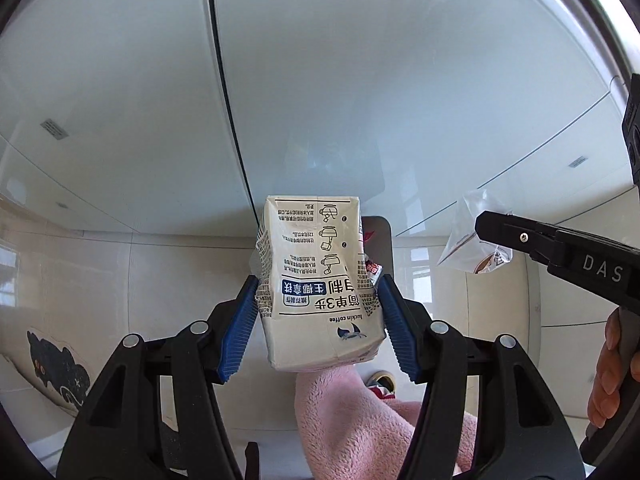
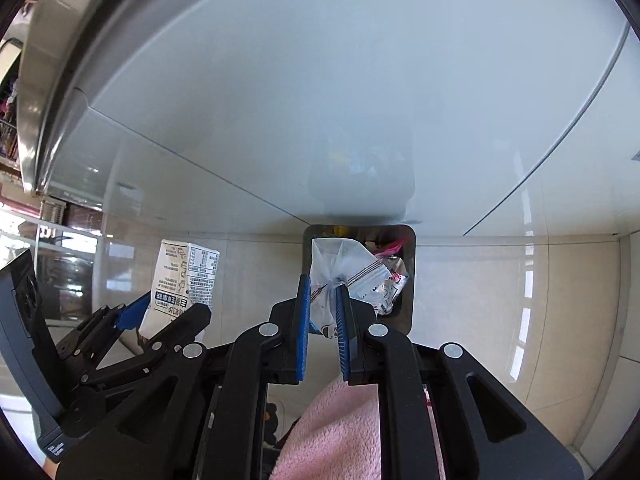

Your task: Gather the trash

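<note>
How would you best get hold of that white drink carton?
As the left gripper holds it: across the lower body of the carton, one pad on each narrow side, coming from its bottom end. Those sides are flat and roughly parallel, so the ribbed pads seat squarely; the crumpled left edge higher up looks less dependable.

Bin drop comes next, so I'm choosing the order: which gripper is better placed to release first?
Right, probably. The right gripper holds its plastic bag over the bin; in its own view, the left's carton is beside it.

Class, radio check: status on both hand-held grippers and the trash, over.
Left hand-held gripper clamps carton. Right hand-held gripper pinches plastic wrapper. Both above trash bin. Nothing blocking.
</note>
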A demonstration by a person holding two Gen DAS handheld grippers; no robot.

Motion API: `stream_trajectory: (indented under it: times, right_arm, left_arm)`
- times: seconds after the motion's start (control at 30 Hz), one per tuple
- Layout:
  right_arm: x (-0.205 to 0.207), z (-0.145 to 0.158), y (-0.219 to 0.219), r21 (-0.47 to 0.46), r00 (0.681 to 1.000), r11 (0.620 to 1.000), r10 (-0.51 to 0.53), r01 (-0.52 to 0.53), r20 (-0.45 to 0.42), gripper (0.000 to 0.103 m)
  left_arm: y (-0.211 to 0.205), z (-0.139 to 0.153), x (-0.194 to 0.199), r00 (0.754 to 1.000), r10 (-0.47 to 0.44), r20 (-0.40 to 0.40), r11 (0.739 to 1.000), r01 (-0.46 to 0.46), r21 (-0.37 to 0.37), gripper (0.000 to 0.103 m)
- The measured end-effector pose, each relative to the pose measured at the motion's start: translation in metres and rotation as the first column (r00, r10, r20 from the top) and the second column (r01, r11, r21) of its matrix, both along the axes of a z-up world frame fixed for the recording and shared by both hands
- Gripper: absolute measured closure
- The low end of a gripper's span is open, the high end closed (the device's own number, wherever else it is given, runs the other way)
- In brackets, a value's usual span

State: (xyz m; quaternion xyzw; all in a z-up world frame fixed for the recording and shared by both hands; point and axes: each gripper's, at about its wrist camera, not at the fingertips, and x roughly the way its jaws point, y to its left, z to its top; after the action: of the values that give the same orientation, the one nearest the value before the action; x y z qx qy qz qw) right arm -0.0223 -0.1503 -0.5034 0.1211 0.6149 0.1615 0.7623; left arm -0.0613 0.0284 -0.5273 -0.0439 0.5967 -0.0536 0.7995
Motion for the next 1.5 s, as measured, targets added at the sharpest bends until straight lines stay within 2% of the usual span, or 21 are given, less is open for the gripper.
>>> stream_trajectory:
  times: [0.2,0.47,0.57,0.67,0.7,0.73,0.87,0.9,1.0,1.07,1.13,1.3,1.37,1.4,1.5]
  right_arm:
    - [0.004,-0.038,0.016,-0.047,1.0,0.999,0.027,-0.027,-0.007,0.09]
    - [0.02,-0.072,0.013,0.022,0.996,0.999,-0.038,0.04,-0.084,0.089]
    - [0.025,-0.079,0.013,0.039,0.992,0.997,-0.067,0.071,-0.104,0.086]
    - [0.027,-0.082,0.011,0.039,0.991,0.996,-0.081,0.085,-0.107,0.08]
    - [0.028,-0.081,0.011,0.038,0.99,0.995,-0.087,0.091,-0.107,0.07]
    - [0.028,-0.08,0.011,0.043,0.989,0.994,-0.095,0.1,-0.11,0.061]
    - [0.029,-0.074,0.009,0.047,0.987,0.992,-0.109,0.115,-0.116,0.055]
    - [0.032,-0.072,0.009,0.045,0.987,0.992,-0.11,0.116,-0.119,0.047]
    - [0.032,-0.069,0.007,0.05,0.985,0.991,-0.121,0.128,-0.12,0.032]
    - [0.032,-0.065,0.008,0.051,0.984,0.991,-0.117,0.125,-0.132,0.029]
    - [0.032,-0.063,0.008,0.072,0.979,0.989,-0.116,0.129,-0.167,0.02]
    - [0.026,-0.038,0.005,0.075,0.979,0.988,-0.126,0.139,-0.158,0.019]
    - [0.021,-0.022,0.001,0.064,0.983,0.989,-0.122,0.132,-0.14,0.014]
    - [0.019,-0.014,-0.002,0.058,0.984,0.99,-0.122,0.131,-0.129,0.006]
    - [0.01,0.016,-0.01,0.054,0.987,0.991,-0.113,0.12,-0.11,0.003]
  left_arm:
    - [-0.007,-0.034,0.013,1.0,-0.014,-0.026,1.0,0.014,-0.008,0.046]
    - [-0.014,-0.055,0.029,0.999,-0.043,-0.027,0.999,0.043,-0.002,0.045]
    - [-0.012,-0.056,0.03,0.999,-0.036,-0.035,0.999,0.035,-0.011,0.045]
    - [-0.008,-0.053,0.02,0.999,-0.037,-0.032,0.999,0.036,-0.015,0.037]
    - [-0.01,-0.054,0.021,0.999,-0.039,-0.028,0.999,0.039,-0.01,0.034]
    - [-0.006,-0.05,0.02,0.999,-0.041,-0.025,0.999,0.041,-0.007,0.031]
    - [-0.005,-0.037,0.02,0.999,-0.039,-0.014,0.999,0.038,-0.001,0.027]
    - [-0.005,-0.034,0.019,0.999,-0.036,-0.011,0.999,0.036,0.0,0.025]
    - [-0.007,-0.025,0.021,1.0,-0.028,-0.003,1.0,0.028,0.003,0.023]
    - [-0.007,-0.015,0.019,1.0,-0.024,0.004,1.0,0.024,0.006,0.022]
    - [-0.005,-0.01,0.018,1.0,-0.016,0.012,1.0,0.016,0.01,0.022]
    - [-0.004,0.027,0.011,0.999,0.011,0.037,1.0,-0.012,0.007,0.019]
    - [-0.003,0.048,0.009,0.998,0.023,0.051,1.0,-0.023,0.009,0.015]
    - [-0.004,0.058,0.007,0.998,0.029,0.059,0.999,-0.03,0.011,0.011]
    - [-0.007,0.093,0.0,0.995,0.037,0.089,0.999,-0.038,0.01,0.008]
